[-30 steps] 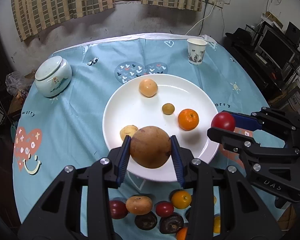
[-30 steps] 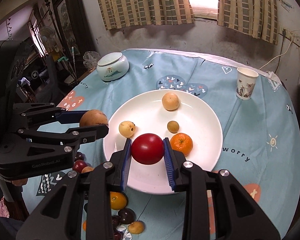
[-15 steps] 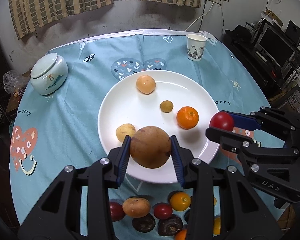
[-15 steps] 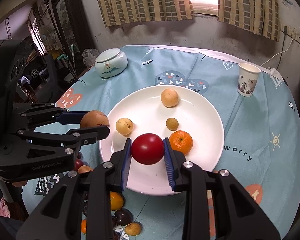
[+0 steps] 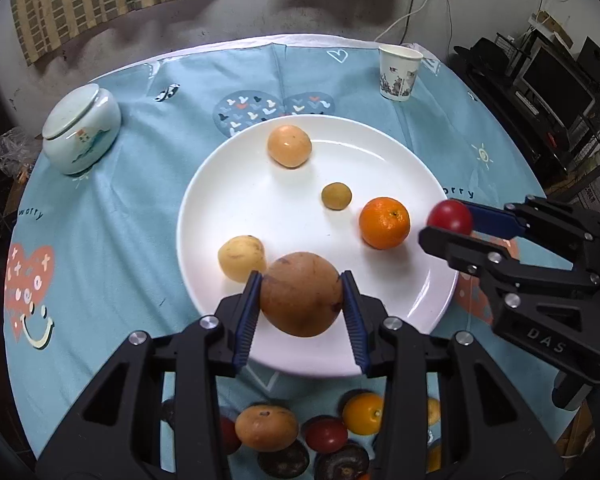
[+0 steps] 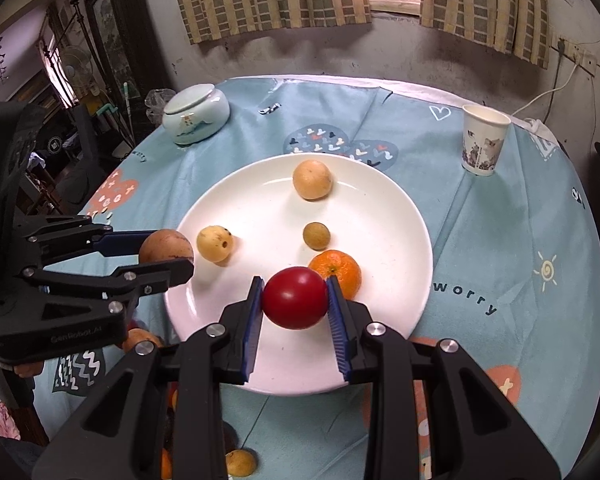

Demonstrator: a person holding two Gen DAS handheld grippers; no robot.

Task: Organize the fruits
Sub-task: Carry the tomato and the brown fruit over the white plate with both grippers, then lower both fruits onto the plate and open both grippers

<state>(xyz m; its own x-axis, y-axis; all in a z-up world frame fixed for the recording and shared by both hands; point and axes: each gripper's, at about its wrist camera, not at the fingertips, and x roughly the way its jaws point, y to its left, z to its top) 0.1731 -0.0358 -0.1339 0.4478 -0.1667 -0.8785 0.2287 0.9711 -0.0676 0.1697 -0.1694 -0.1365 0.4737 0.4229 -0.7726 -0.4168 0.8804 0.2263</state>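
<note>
Now both grippers over white plate (image 5: 220, 184): left gripper (image 5: 300, 300) jaws clamped on brown fruit (image 5: 300, 298) above near rim, right gripper (image 6: 296, 300) jaws clamped on red tomato (image 6: 295, 297) beside orange (image 6: 338, 270). Plate centre bare. Since earlier frames, both advanced further over plate. Plate also holds pale fruit (image 5: 242, 258), small brown fruit (image 5: 336, 196), tan fruit (image 5: 289, 146). Loose fruits (image 5: 296, 432) on counter (image 5: 120, 200) near edge.

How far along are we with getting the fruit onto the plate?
Four fruits already lie on the white plate, including an orange. In hand: the left gripper holds a brown fruit and the right gripper a red fruit, both over the plate. A loose pile waits on the near tablecloth.
</note>
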